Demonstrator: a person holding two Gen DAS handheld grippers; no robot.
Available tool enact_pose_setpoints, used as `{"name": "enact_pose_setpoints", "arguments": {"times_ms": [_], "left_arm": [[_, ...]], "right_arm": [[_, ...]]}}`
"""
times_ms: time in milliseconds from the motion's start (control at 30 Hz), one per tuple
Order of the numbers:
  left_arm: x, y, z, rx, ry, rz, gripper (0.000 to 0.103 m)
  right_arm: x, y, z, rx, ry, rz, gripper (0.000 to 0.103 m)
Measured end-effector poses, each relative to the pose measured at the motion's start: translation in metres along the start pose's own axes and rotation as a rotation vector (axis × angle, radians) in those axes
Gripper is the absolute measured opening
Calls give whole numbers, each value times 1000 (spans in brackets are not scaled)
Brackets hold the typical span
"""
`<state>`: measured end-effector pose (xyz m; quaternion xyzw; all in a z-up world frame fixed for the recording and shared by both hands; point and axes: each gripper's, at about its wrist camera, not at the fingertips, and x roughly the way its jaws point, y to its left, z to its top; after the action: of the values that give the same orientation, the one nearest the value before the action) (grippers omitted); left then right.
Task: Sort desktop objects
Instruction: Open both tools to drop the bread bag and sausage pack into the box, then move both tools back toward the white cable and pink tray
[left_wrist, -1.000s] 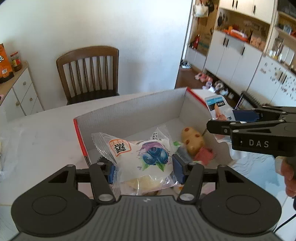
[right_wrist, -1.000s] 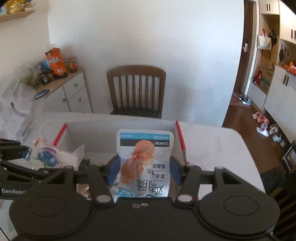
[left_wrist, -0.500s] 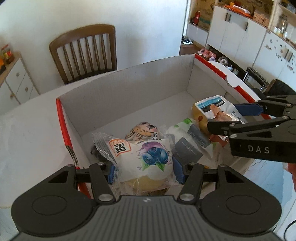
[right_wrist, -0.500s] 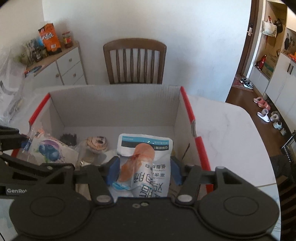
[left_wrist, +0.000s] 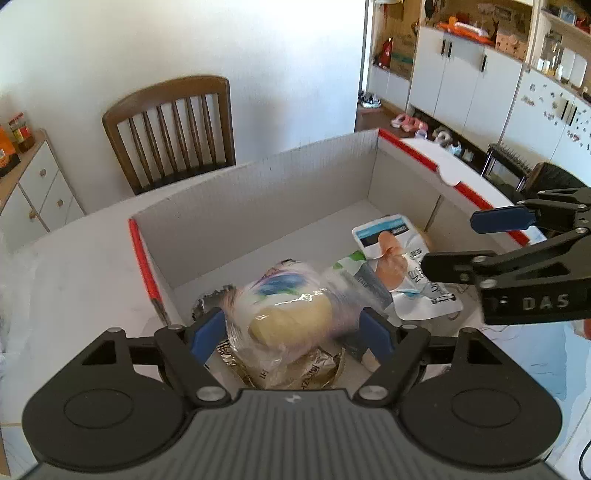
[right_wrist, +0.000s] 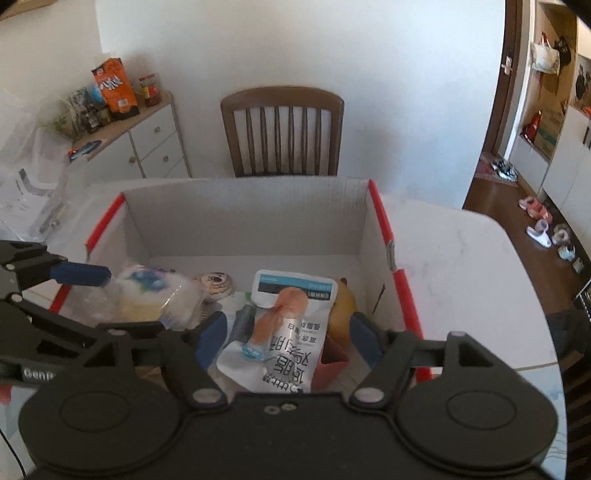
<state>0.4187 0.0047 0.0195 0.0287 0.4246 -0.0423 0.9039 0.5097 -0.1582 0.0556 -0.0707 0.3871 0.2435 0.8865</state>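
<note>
A white cardboard box (left_wrist: 280, 192) with red edges stands on the table; it also shows in the right wrist view (right_wrist: 243, 210). My left gripper (left_wrist: 293, 330) is open over its near left corner, and a clear-wrapped blueberry bread packet (left_wrist: 291, 314) drops blurred between the fingers, also visible in the right wrist view (right_wrist: 151, 295). My right gripper (right_wrist: 282, 336) is open over the box's right side. A white chicken-snack pouch (right_wrist: 291, 332) lies loose below it among other snacks and shows in the left wrist view (left_wrist: 402, 266).
A wooden chair (right_wrist: 282, 133) stands behind the table. A white drawer cabinet (right_wrist: 147, 147) with snack bags is at the back left. Clear plastic bags (right_wrist: 29, 192) lie on the table's left. In the box are a round tiger-face item (right_wrist: 216, 284), a yellow item (right_wrist: 341, 310) and a foil packet (left_wrist: 314, 373).
Both grippers have opened. The bread packet has left the left fingers and is falling into the box. The chicken pouch has dropped from the right fingers onto the snacks in the box.
</note>
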Motion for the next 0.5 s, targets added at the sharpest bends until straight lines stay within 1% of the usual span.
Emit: {"name": "enact_pose_setpoints", "arguments": {"times_ms": [100,167,300,500], "left_arm": [[-16,2,-3,-10,-35,-8,79],[-27,3,-6,-24,-60,-16,79],[-51,3,-13,-30,-107,-29,79],[-80,1,-32,-23,-161,-35,79]], "right_arm": [[-17,2,-2,-14,-25,10,75],[-30,4,-6,-23,-47,19,78],[-52,10,-16,-41,-63,35,78],[-80,29,-42,-71,-74,51,79]]}}
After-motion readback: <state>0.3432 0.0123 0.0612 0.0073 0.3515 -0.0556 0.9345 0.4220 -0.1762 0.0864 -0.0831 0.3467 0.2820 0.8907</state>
